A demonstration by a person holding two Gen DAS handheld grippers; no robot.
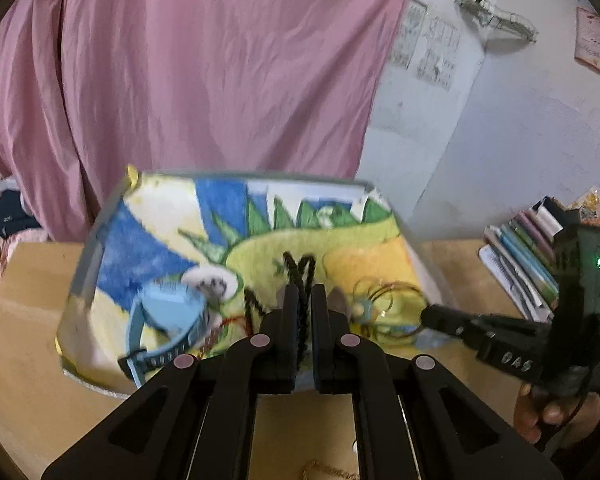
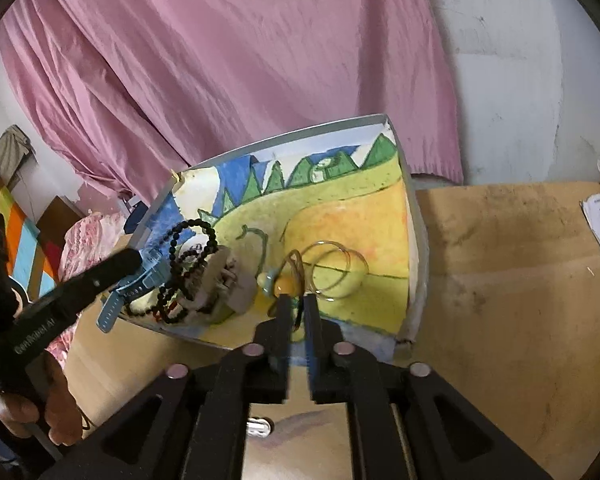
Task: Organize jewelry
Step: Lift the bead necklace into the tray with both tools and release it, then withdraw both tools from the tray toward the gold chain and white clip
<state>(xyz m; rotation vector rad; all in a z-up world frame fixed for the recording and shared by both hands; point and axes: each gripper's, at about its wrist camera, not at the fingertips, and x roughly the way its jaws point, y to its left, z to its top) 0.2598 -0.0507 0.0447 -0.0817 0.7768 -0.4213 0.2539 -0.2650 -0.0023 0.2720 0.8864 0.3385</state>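
Left wrist view: left gripper (image 1: 305, 296) clamped on black bead strand (image 1: 298, 276), lift step; right gripper (image 2: 298, 308) nearly closed, grip on bangles (image 2: 334, 266) unclear; next, carry strand clear of painted tray (image 2: 414, 216).

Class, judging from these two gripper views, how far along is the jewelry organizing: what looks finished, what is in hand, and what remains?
Done: nothing looks sorted; everything sits mixed on the painted board.
In hand: the left gripper is shut on the black bead necklace; the right gripper has closed at the thin cord by the yellow bead pendant.
Left: the blue watch, the thin bangles and a grey piece.
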